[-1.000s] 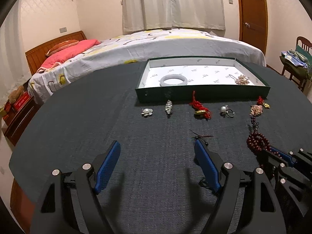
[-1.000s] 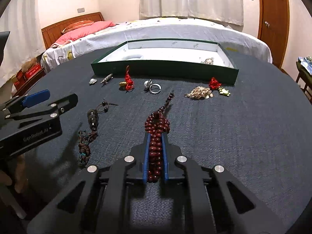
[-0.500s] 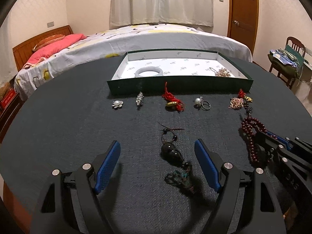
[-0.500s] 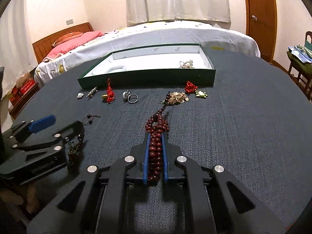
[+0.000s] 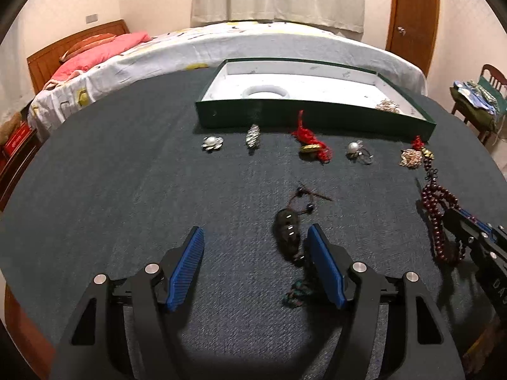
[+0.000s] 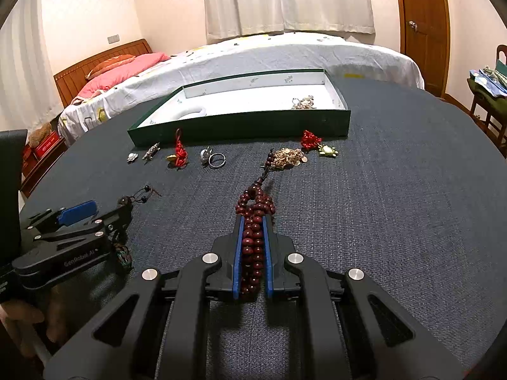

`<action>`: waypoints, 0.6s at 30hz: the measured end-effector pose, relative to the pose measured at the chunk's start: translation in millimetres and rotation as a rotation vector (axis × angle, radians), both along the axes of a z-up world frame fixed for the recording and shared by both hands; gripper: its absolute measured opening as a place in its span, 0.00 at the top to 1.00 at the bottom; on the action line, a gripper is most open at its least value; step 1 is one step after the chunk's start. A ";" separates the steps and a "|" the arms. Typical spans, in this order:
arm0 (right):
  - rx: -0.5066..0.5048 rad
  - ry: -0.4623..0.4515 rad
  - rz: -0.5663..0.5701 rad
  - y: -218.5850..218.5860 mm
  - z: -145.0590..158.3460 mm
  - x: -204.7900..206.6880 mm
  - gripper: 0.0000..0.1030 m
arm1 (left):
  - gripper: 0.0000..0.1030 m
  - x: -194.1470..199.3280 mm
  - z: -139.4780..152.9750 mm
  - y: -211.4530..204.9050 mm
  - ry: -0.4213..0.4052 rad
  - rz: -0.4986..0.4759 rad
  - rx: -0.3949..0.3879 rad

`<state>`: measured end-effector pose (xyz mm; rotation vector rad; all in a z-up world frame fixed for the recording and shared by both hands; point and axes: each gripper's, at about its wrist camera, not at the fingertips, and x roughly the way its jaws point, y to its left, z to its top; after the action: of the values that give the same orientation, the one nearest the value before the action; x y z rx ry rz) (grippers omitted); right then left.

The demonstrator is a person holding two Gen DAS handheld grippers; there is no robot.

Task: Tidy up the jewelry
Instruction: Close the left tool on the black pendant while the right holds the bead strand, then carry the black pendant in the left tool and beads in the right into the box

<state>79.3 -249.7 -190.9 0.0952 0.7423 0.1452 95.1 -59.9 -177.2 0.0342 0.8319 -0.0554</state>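
Closing left gripper (image 5: 255,247) around dark pendant (image 5: 287,232), newly between jaws, untouched; right gripper (image 6: 253,234) clamping red bead strand (image 6: 255,209); both nearly tray-ready.

Dark pendant (image 5: 287,232), motion-blurred

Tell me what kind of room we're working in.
Most likely a home bedroom: a made bed with a pink pillow behind the cloth-covered table, a curtained window, and a wooden door.
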 end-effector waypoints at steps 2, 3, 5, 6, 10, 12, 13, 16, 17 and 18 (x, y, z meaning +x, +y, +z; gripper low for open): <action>-0.002 0.000 0.001 0.0 -0.1 0.0 0.89 | 0.36 0.9 -0.4 -4.1 -0.001 -0.028 0.003; -0.002 0.001 0.001 0.2 -0.3 0.0 0.89 | 0.40 1.1 -0.8 -5.2 0.000 -0.036 0.005; -0.003 0.002 0.001 0.4 -0.6 0.7 0.89 | 0.46 0.6 -1.7 -6.2 -0.001 -0.056 -0.001; -0.002 0.002 0.001 0.2 -0.5 0.7 0.89 | 0.49 0.3 -1.3 -6.2 -0.003 -0.060 0.002; -0.002 0.005 0.001 1.5 -2.0 1.5 0.89 | 0.63 0.9 -0.3 -2.8 -0.014 -0.060 -0.001; -0.003 0.005 0.002 2.1 -2.4 1.3 0.89 | 0.70 1.0 -0.1 -1.3 -0.019 -0.060 -0.007; -0.003 0.006 0.002 2.6 -3.0 1.6 0.89 | 0.76 0.5 0.3 -0.6 -0.023 -0.071 -0.016; -0.005 0.005 0.002 3.3 -3.4 1.0 0.89 | 0.81 0.6 0.3 -0.4 -0.028 -0.084 -0.034; -0.004 0.006 0.002 3.1 -3.4 1.2 0.89 | 0.81 0.4 0.3 -1.4 -0.030 -0.087 -0.029; -0.002 0.007 0.002 2.8 -3.1 1.3 0.89 | 0.82 0.1 0.4 -2.2 -0.030 -0.091 -0.028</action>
<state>80.6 -246.8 -193.9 0.0925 0.7492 0.1464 95.3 -62.1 -176.8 0.0465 0.7988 -0.1519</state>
